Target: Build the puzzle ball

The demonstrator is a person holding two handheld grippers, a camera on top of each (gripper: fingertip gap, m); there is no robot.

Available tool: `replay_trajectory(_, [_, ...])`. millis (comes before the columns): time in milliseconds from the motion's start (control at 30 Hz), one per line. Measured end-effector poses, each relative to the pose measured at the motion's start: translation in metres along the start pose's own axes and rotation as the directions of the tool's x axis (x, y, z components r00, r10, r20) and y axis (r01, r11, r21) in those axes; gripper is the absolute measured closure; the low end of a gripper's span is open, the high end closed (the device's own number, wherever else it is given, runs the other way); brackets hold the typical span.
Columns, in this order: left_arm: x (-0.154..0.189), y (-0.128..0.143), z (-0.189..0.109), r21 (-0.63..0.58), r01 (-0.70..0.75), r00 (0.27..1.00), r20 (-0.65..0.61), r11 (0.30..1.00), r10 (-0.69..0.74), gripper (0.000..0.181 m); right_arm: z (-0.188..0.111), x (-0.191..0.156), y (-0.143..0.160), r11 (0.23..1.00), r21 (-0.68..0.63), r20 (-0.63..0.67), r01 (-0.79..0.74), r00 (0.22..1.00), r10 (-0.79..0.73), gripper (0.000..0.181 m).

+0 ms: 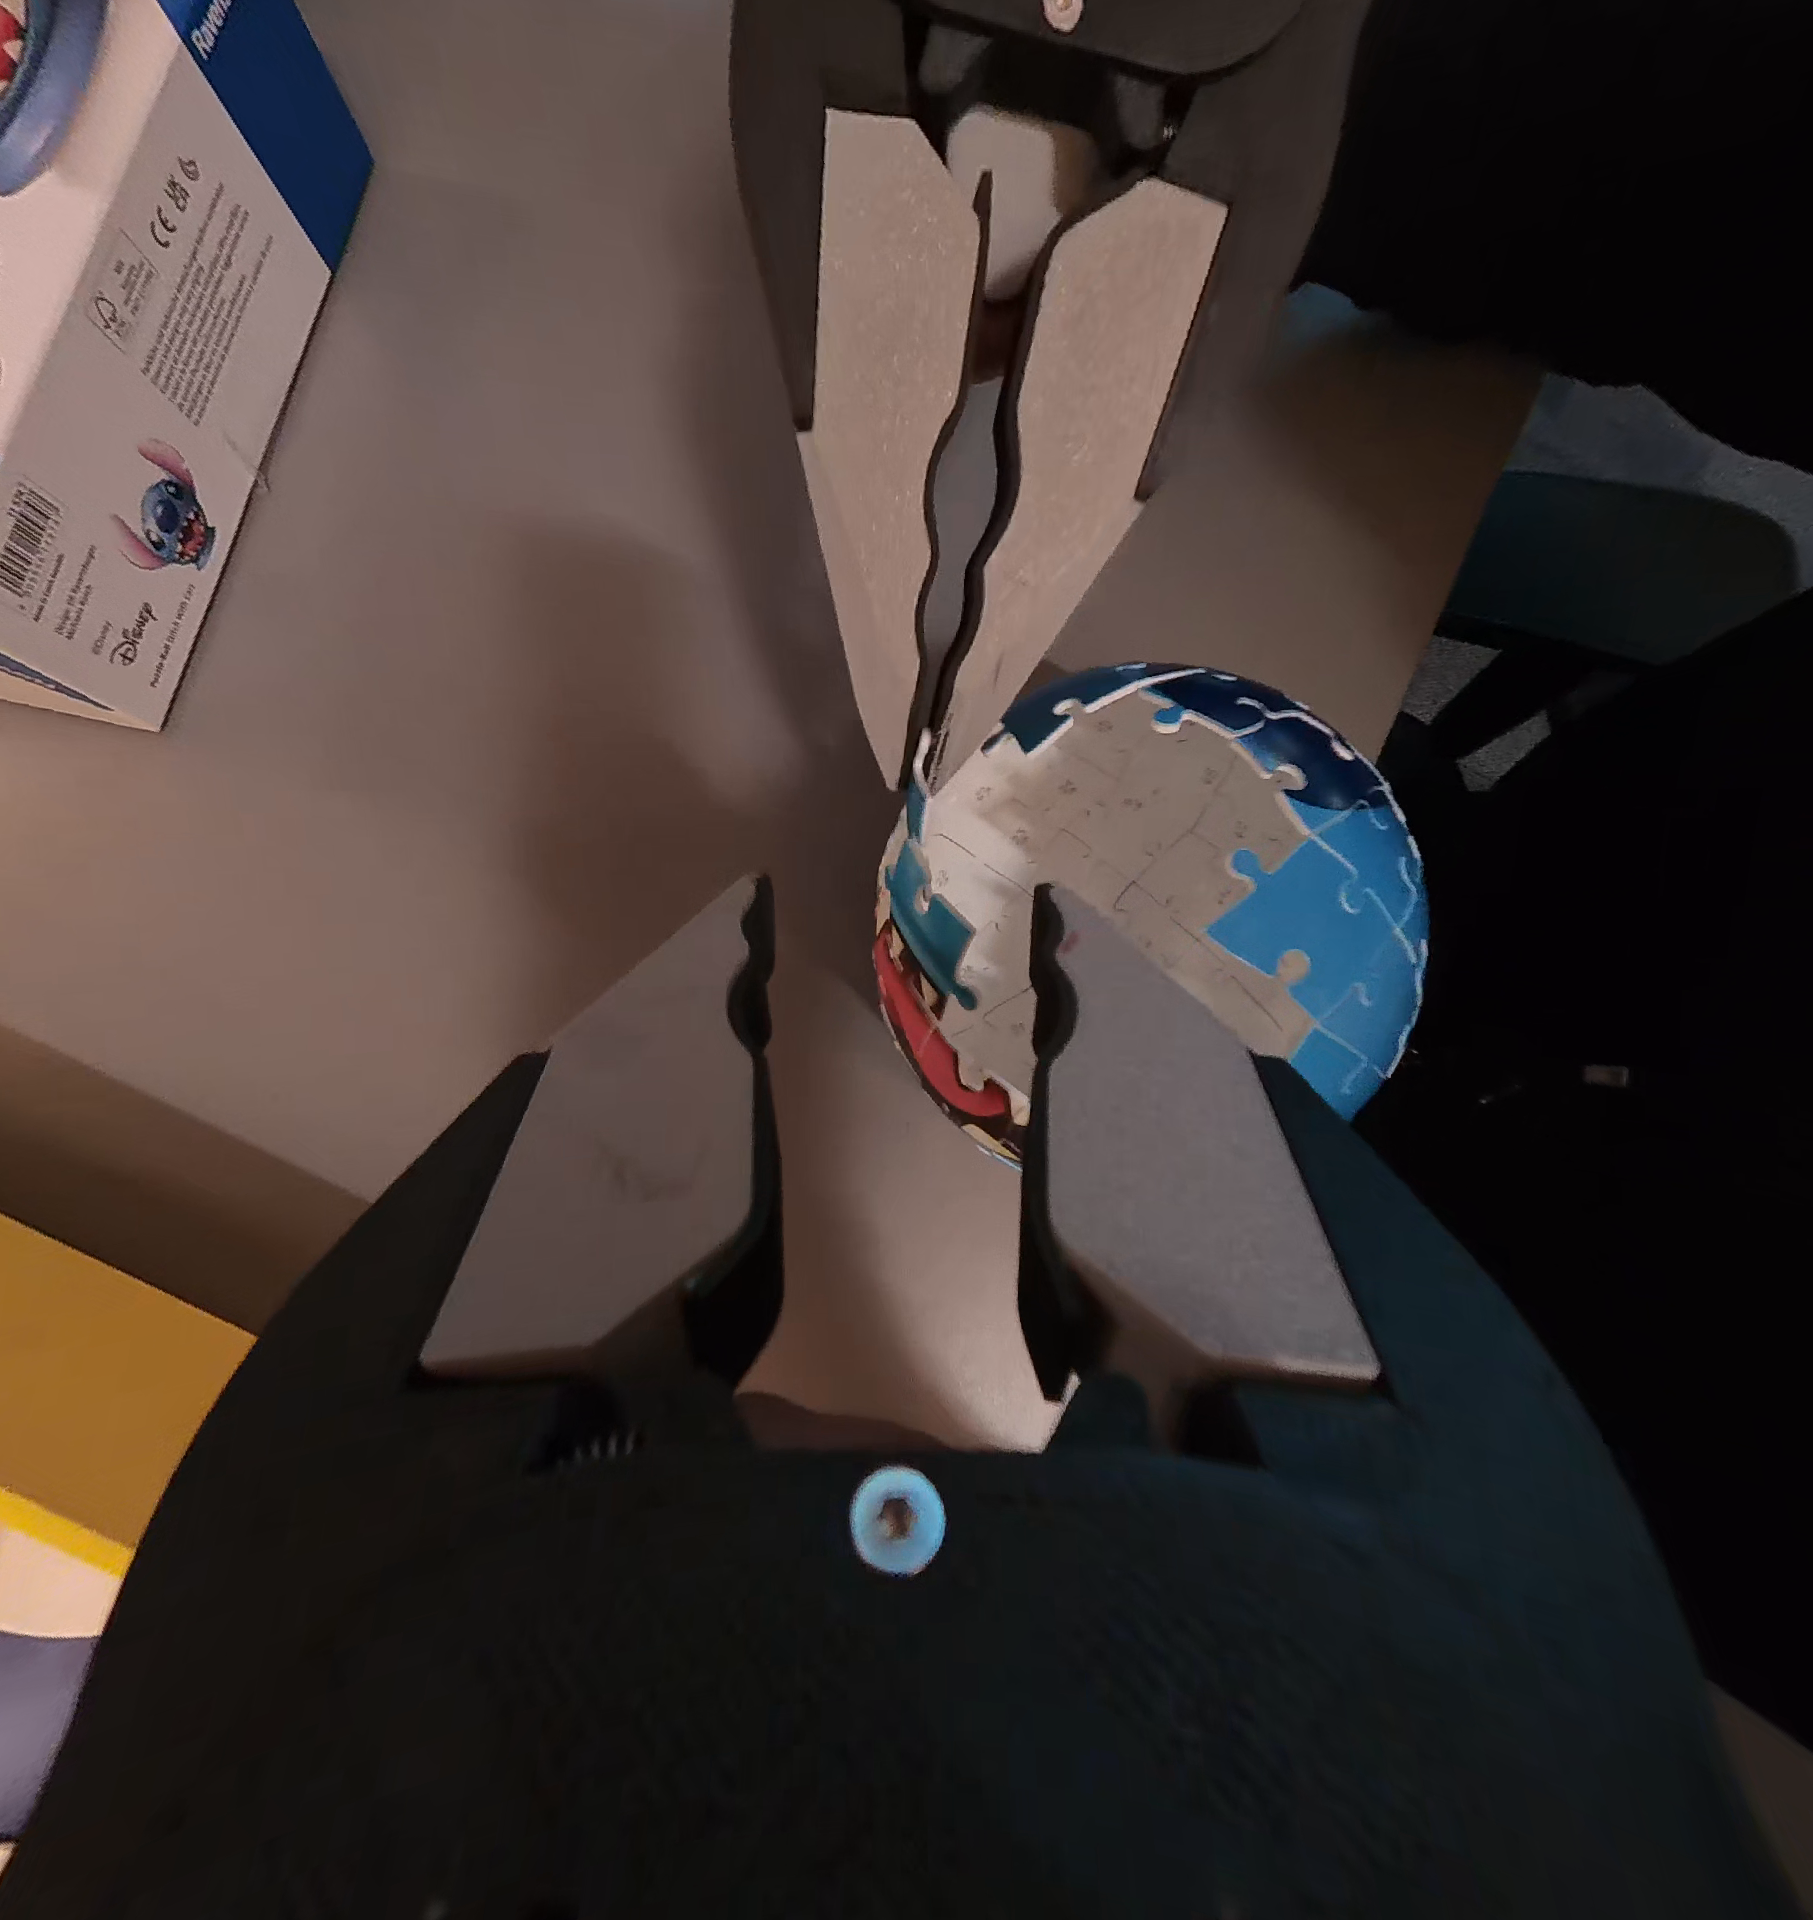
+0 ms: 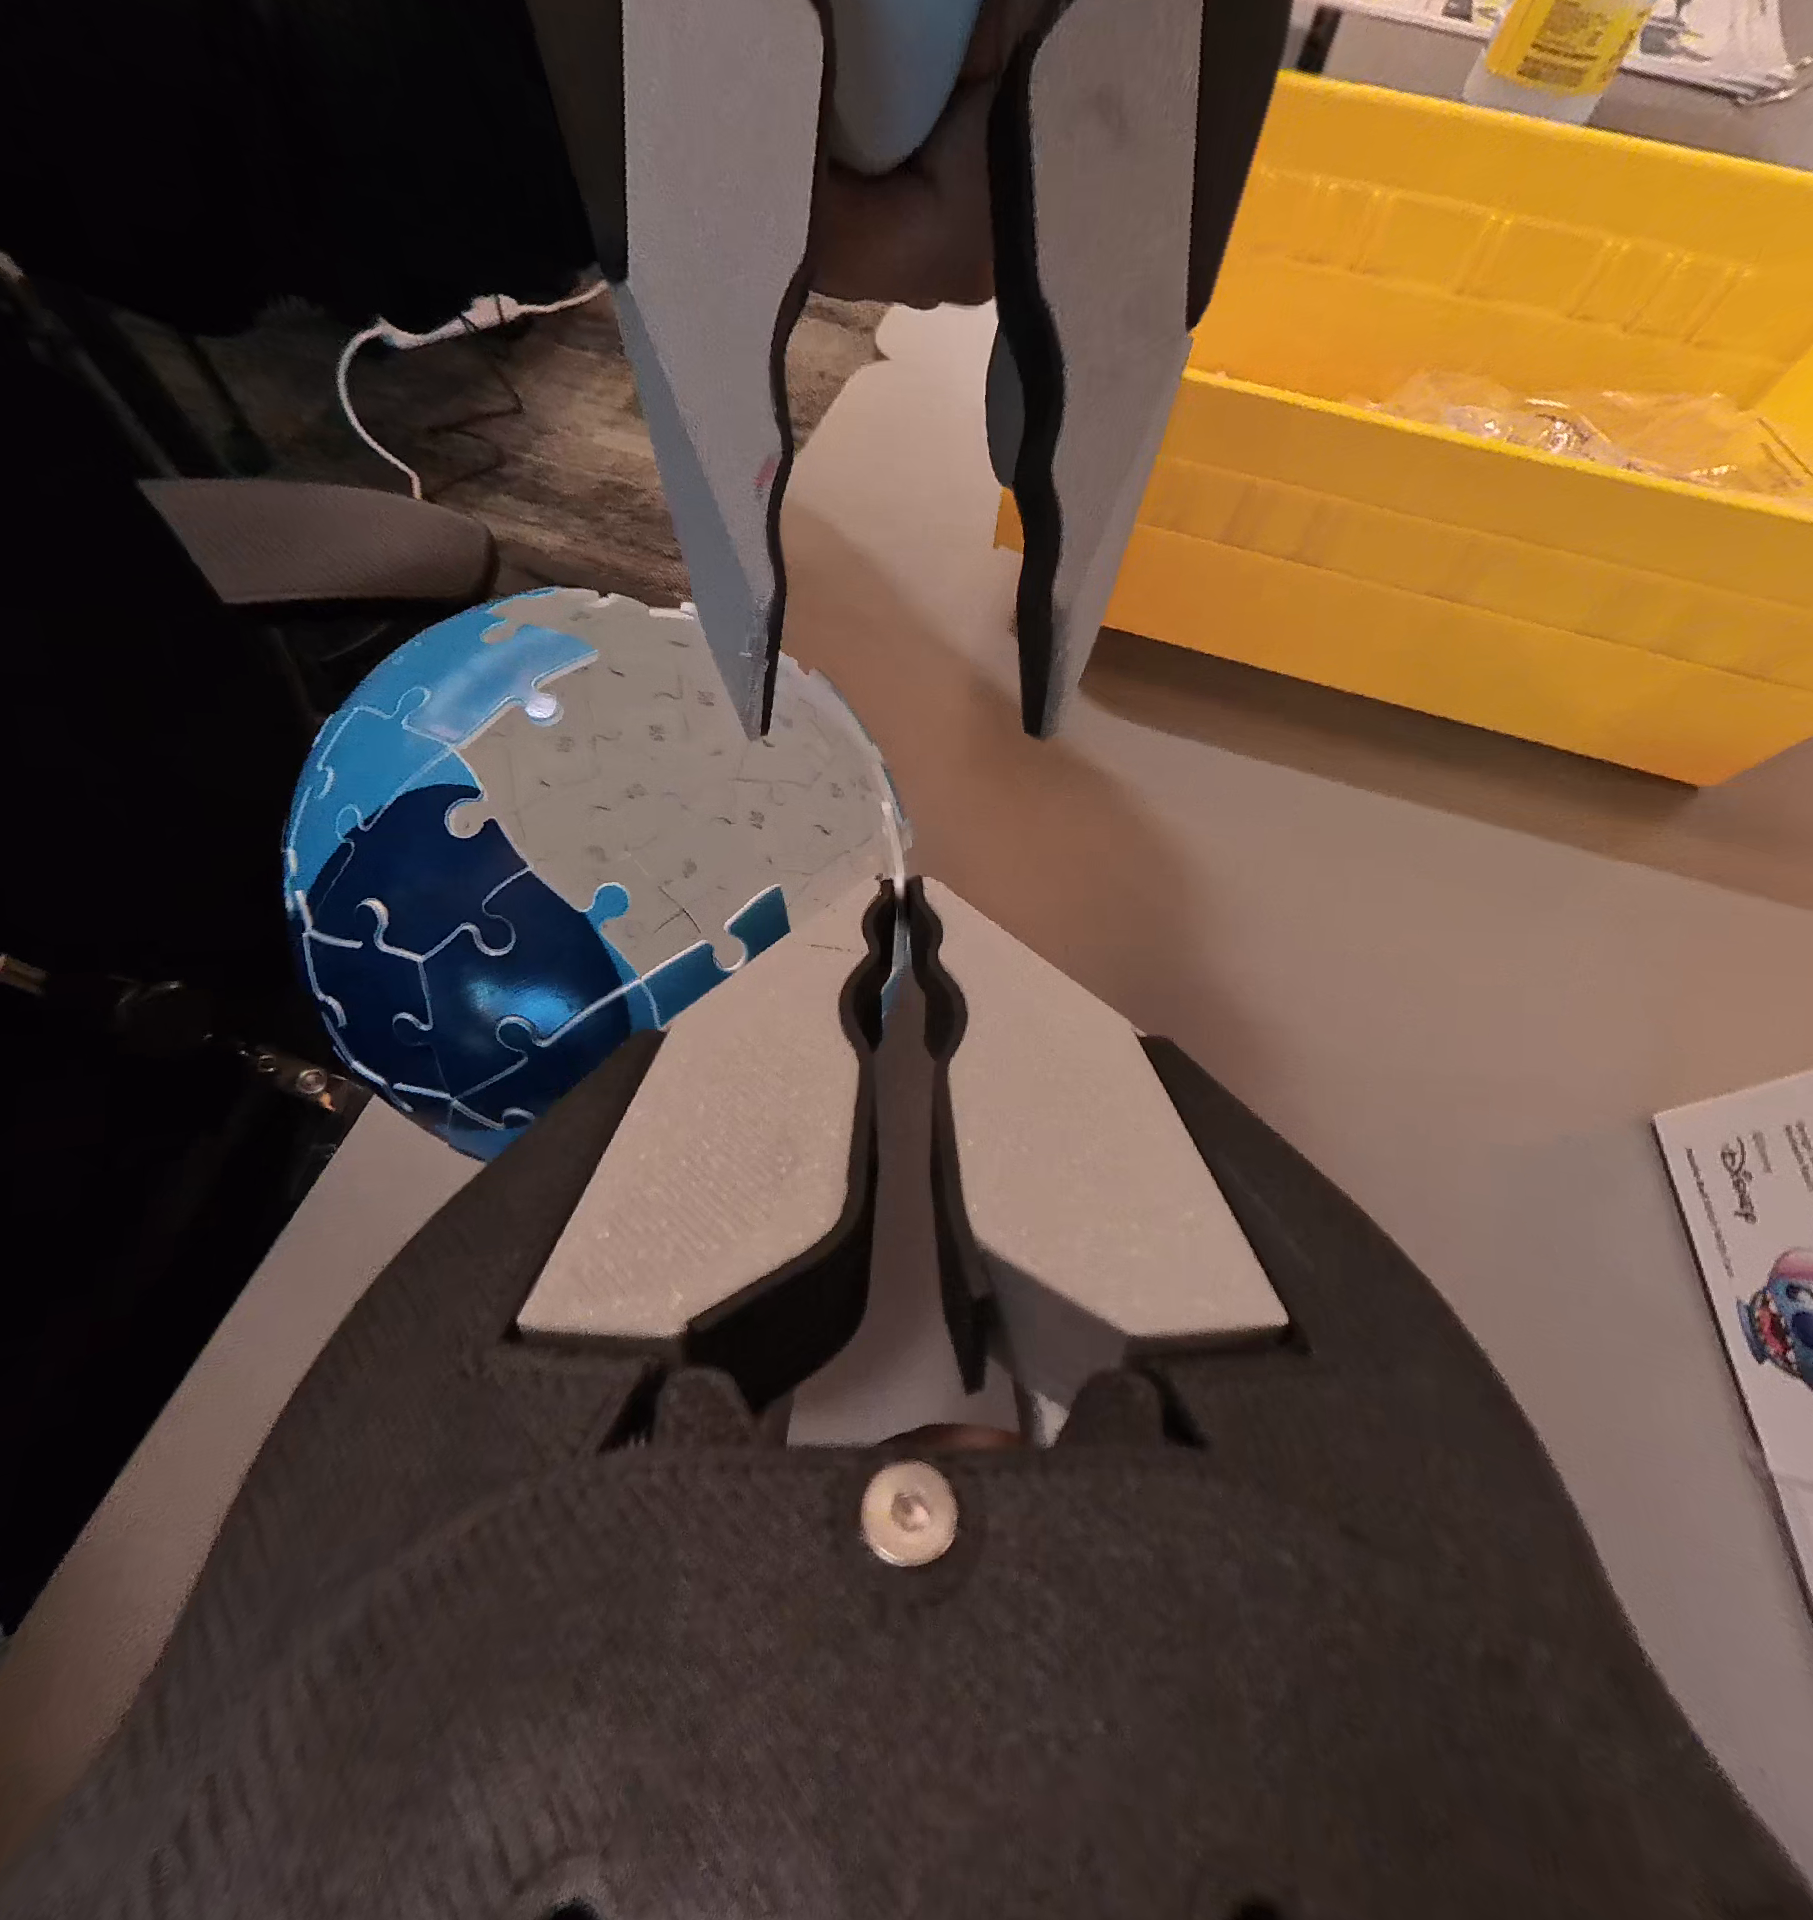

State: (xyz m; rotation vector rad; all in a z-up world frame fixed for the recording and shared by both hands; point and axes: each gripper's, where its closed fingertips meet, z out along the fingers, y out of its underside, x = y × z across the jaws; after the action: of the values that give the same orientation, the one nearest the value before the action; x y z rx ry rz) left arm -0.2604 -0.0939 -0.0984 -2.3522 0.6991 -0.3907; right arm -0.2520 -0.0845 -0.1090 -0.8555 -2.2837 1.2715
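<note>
The puzzle ball (image 1: 1193,852) is a partly built shell, blue outside with a red and white mouth, grey inside. It hangs in the air over the table's edge. My right gripper (image 2: 902,894) is shut on the shell's thin rim; in the left wrist view it (image 1: 923,758) comes in from the top. My left gripper (image 1: 902,894) is open and empty. One of its fingertips (image 2: 762,717) touches the grey inner side of the ball (image 2: 673,810), and the other hangs beside the shell over the table.
The beige table (image 1: 466,831) holds the white and blue puzzle box (image 1: 133,364) at the far left. A yellow bin (image 2: 1453,499) with clear bags stands behind the left gripper. A printed sheet (image 2: 1775,1299) lies at the right. Dark chairs and floor lie beyond the table's edge. The grippers are tip to tip, or close to it.
</note>
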Motion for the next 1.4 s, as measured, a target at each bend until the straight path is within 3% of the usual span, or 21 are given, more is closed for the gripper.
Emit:
replay_trajectory(100, [0.002,0.000,0.000,0.000,-0.005,1.000,0.000,1.000,0.005,0.133,-0.002,-0.004,-0.007,0.999,0.043,0.062,0.019,0.998,-0.021,0.181])
replay_trajectory(467, [-0.003,0.001,-0.002,0.006,0.011,1.000,0.007,1.000,-0.011,0.135,0.001,0.001,0.006,1.000,0.015,0.121,0.019,0.992,-0.021,0.181])
replay_trajectory(1400, [-0.002,0.011,0.019,-0.228,-0.043,0.989,0.130,0.973,0.074,0.149,0.010,0.000,0.010,0.999,0.004,0.036,0.042,0.998,-0.042,0.181])
